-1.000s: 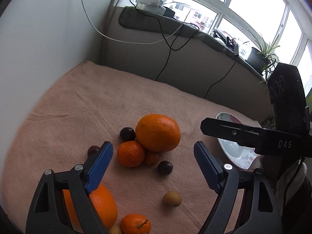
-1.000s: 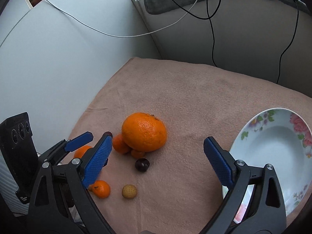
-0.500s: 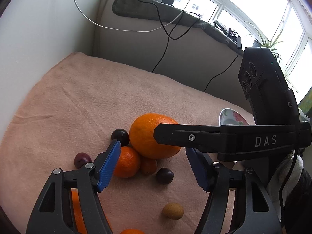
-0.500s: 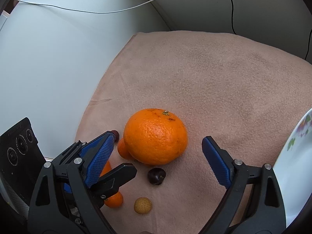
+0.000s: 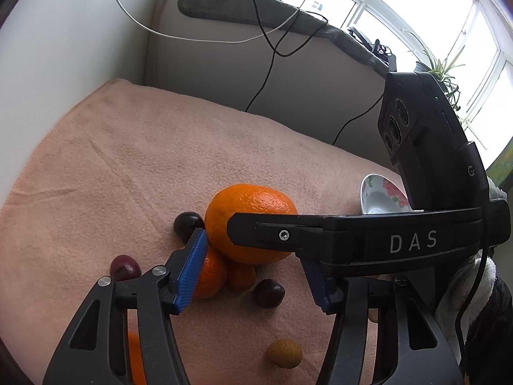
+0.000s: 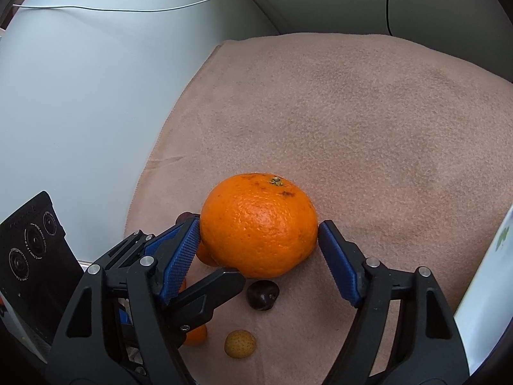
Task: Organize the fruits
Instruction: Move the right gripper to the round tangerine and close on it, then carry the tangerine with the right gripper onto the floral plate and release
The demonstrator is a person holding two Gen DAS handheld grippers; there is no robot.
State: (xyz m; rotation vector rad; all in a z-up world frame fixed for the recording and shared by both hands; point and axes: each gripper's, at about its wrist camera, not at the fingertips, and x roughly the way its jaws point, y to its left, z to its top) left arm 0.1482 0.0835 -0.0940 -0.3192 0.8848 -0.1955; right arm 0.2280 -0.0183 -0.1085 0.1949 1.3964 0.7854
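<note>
Right wrist view shows the right hand-held gripper [image 6: 259,246] straddling the big orange [image 6: 259,224], which sits on the peach-coloured cloth [image 6: 368,112] covering the surface. Its jaws have just been closing, and both blue pads [image 6: 179,256] now lie against the orange's sides; whether they press firmly I cannot tell for sure, but contact looks made. A dark cherry [image 6: 262,294] lies just below the orange, a small yellowish fruit [image 6: 240,344] nearer the camera.

From the left wrist view, the left hand-held gripper [image 5: 253,272] hangs over the cluster of fruit, its jaws also just closing yet still apart, gripping nothing. A mandarin [image 5: 210,274] sits beside its left pad, with the cherry [image 5: 269,292] between the fingers on the cloth. A flowered bowl [image 5: 381,197] stands off to the right, partly hidden by the other gripper's black body.
</note>
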